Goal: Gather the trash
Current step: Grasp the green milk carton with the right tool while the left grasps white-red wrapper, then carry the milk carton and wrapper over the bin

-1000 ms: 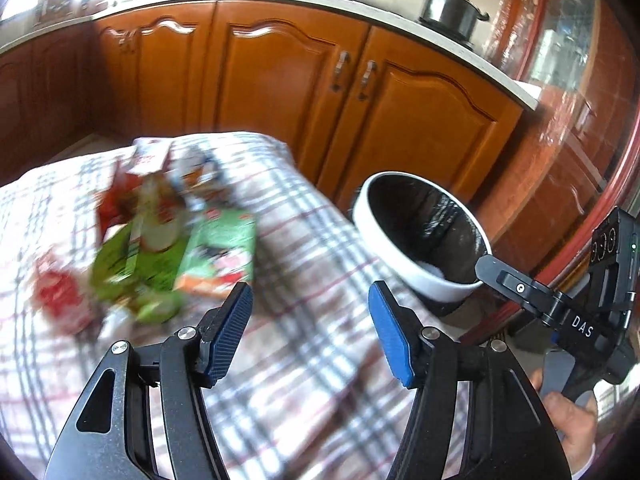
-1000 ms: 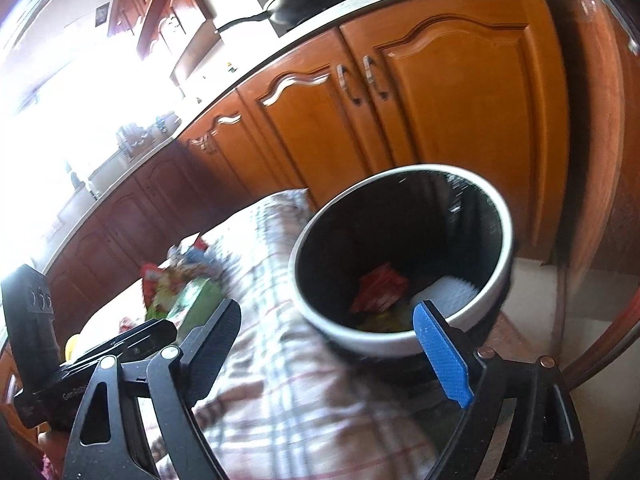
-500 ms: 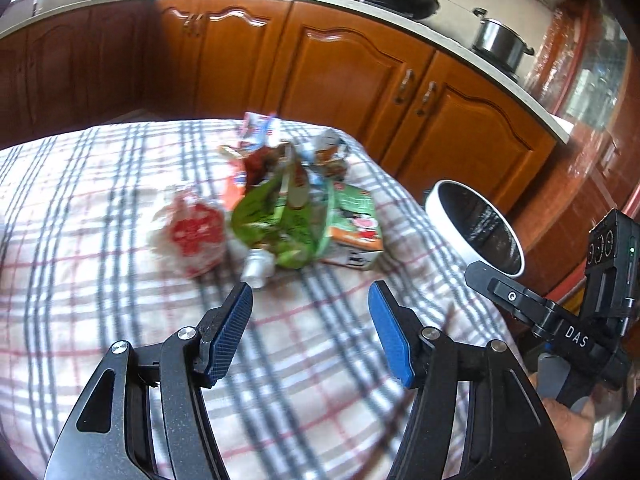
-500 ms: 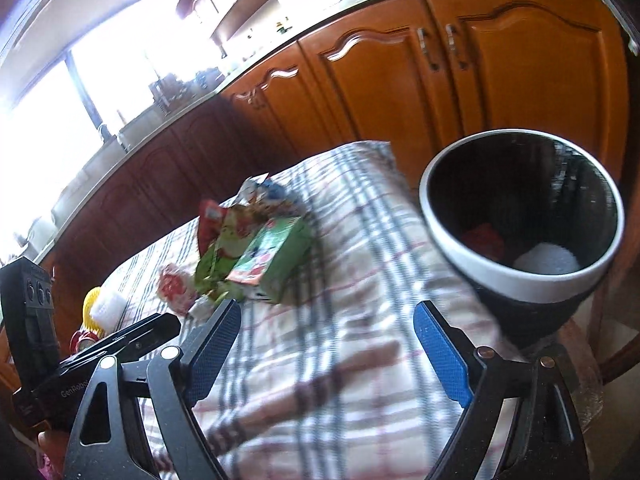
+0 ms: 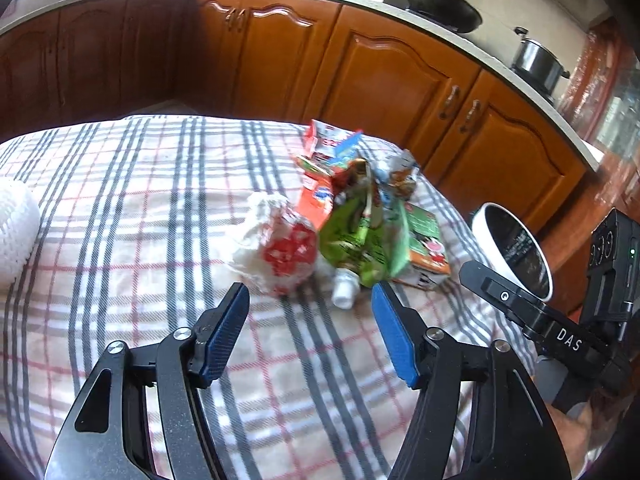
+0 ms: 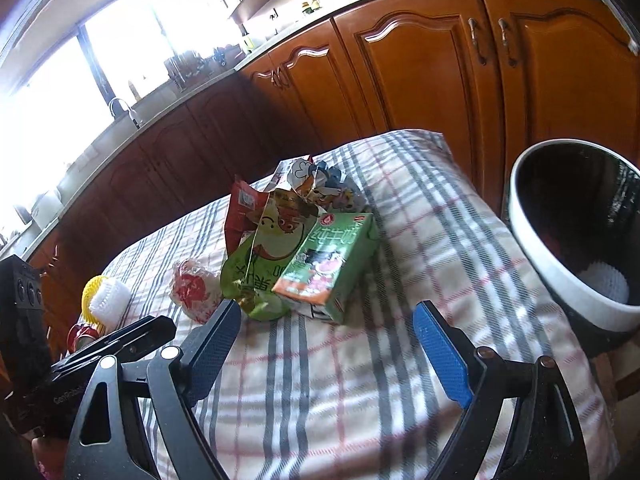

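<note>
both grippers are over the checked tablecloth and facing a heap of trash near its far corner. left gripper is opening its jaws as we watch, blue pads apart with only cloth between them, gripping nothing. just beyond its tips sits a crumpled white-and-red wrapper, and touching it on the right is a green pouch with its white cap pointing back at the gripper. a green milk carton lies on its side against the pouch, and behind them there's a red packet and a cartoon-printed wrapper, all jumbled together.

right gripper has its jaws spread wide and empty, the carton just ahead of the gap. off the table's right edge stands the trash bin, white rim, black inside, with a white foam net lying at the bottom. far left on the cloth, well apart from the heap, rest a yellow-and-white foam fruit net and something red beside it, too hidden to name. wooden kitchen cabinets run behind.
</note>
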